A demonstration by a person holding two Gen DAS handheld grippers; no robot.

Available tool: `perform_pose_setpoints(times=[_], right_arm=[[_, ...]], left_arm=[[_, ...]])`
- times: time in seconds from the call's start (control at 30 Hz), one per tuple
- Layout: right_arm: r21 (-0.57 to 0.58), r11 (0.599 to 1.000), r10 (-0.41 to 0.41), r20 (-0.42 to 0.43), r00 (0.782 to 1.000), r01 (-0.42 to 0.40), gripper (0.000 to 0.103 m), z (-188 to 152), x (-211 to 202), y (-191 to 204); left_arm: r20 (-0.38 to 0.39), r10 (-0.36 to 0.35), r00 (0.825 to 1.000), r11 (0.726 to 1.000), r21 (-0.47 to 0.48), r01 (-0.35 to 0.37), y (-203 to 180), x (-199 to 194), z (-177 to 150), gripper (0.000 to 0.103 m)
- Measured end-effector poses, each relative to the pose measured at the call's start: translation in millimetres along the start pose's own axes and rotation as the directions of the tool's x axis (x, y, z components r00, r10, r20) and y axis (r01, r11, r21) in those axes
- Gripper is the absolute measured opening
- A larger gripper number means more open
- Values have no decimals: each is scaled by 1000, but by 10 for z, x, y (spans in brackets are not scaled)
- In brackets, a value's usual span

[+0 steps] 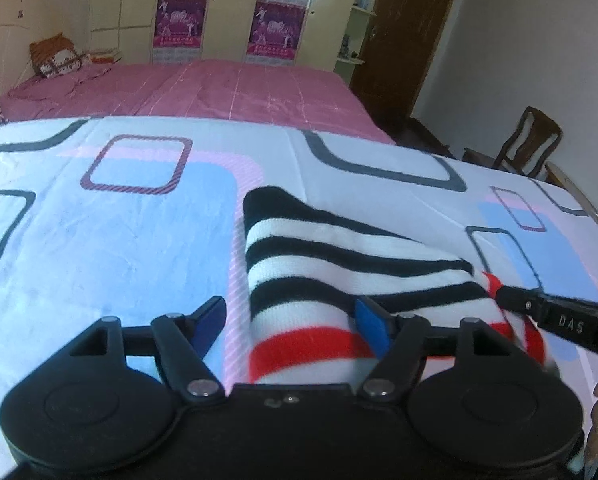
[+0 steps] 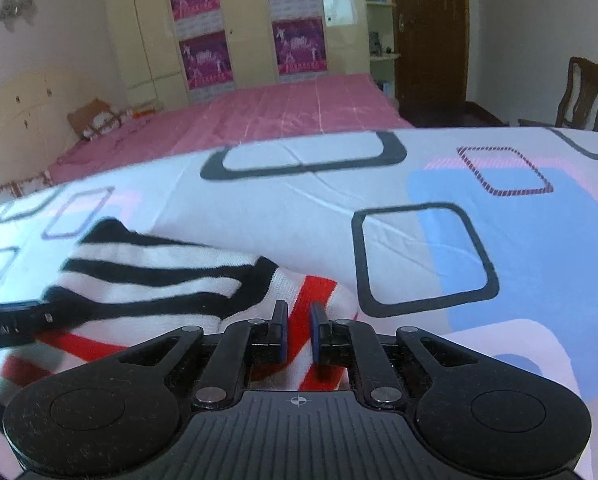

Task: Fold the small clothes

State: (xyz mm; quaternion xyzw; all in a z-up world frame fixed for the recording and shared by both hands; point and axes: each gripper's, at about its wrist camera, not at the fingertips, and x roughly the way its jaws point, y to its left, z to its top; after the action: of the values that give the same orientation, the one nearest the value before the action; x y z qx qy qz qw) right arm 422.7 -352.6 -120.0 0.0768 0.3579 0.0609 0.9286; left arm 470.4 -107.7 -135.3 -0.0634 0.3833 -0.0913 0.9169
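Striped knitwear [image 1: 339,272] — folded, lower centre of frame — is laid on a patterned sheet [image 1: 99,240]; the left gripper [image 1: 291,316] is spread astride its edge, while the right gripper [image 2: 298,326], nearly pressed together, is pinching the red-banded hem — apparently to steady it.

The near end of the striped sock [image 1: 319,280] goes under the body of the left hand-held gripper [image 1: 295,320] at the bottom of the frame. In the right wrist view its left part is blurred and cut by the edge. The words on the posters [image 2: 203,60] are too small to read. The chair [image 1: 527,144] is cut off below.
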Motion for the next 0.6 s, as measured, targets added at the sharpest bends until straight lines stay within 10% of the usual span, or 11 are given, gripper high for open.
perform_pose_setpoints(times=[0.07, 0.2, 0.6], right_arm=[[-17, 1000, 9, 27, 1000, -9, 13, 8, -125, 36], [-68, 997, 39, 78, 996, -33, 49, -36, -434, 148], [-130, 991, -14, -20, 1000, 11, 22, -548, -454, 210]], left_arm=[[24, -7, 1000, 1000, 17, 7, -5, -134, -15, 71], [41, -23, 999, 999, 30, 21, 14, -378, -86, 71], [27, -6, 1000, 998, 68, 4, -9, -412, -450, 71]])
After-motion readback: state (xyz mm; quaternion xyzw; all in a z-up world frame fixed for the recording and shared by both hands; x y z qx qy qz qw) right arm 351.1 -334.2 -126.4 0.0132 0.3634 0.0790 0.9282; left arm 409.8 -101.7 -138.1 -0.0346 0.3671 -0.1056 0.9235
